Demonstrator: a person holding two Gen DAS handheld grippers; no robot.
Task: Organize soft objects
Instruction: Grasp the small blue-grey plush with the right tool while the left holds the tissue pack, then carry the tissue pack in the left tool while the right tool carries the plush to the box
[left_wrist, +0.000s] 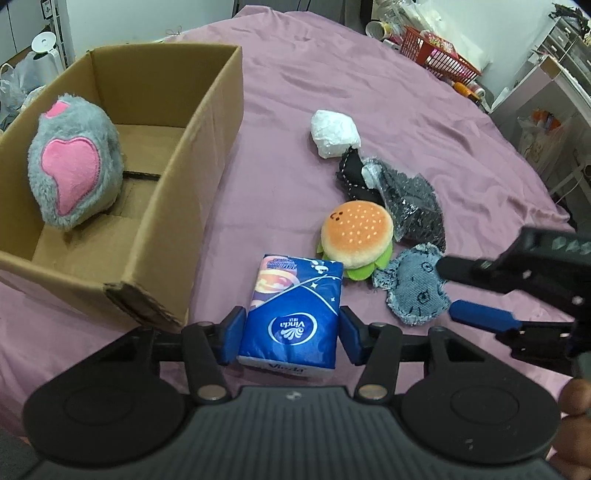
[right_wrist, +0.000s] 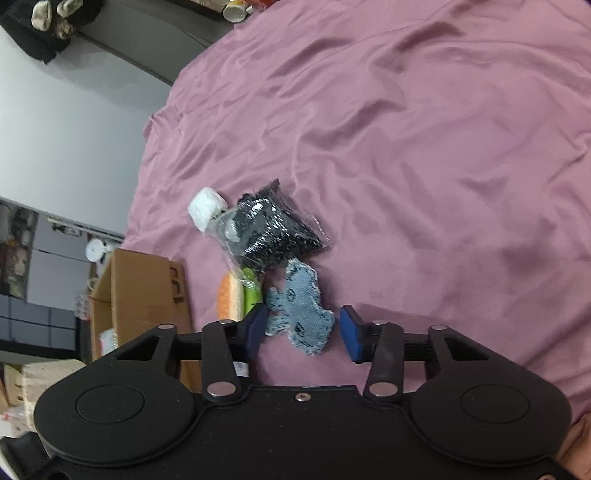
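While the left claw (left_wrist: 291, 334) is clamping the blue Vinda tissue pack (left_wrist: 293, 314) between its blue pads, I am seeing the pack standing on the mauve bedsheet (left_wrist: 406, 110), just beside the near corner of the cardboard box (left_wrist: 177, 192). A grey plush with a pink heart patch (left_wrist: 74, 166) is sitting inside the box, leaning against its left wall. Beyond the pack, a burger plush (left_wrist: 356, 236) is lying next to a frayed denim patch toy (left_wrist: 413, 284). Farther back, a clear bag of dark fabric (left_wrist: 410, 199) and a white wrapped bundle (left_wrist: 334, 134) are resting close together. My right claw (right_wrist: 301, 332) is standing apart, fingers spread either side of the denim toy; the left pad (right_wrist: 255, 328) is touching or almost touching the toy's frayed edge, the right pad just clear of it. I cannot tell whether the toy is lifted off the sheet.
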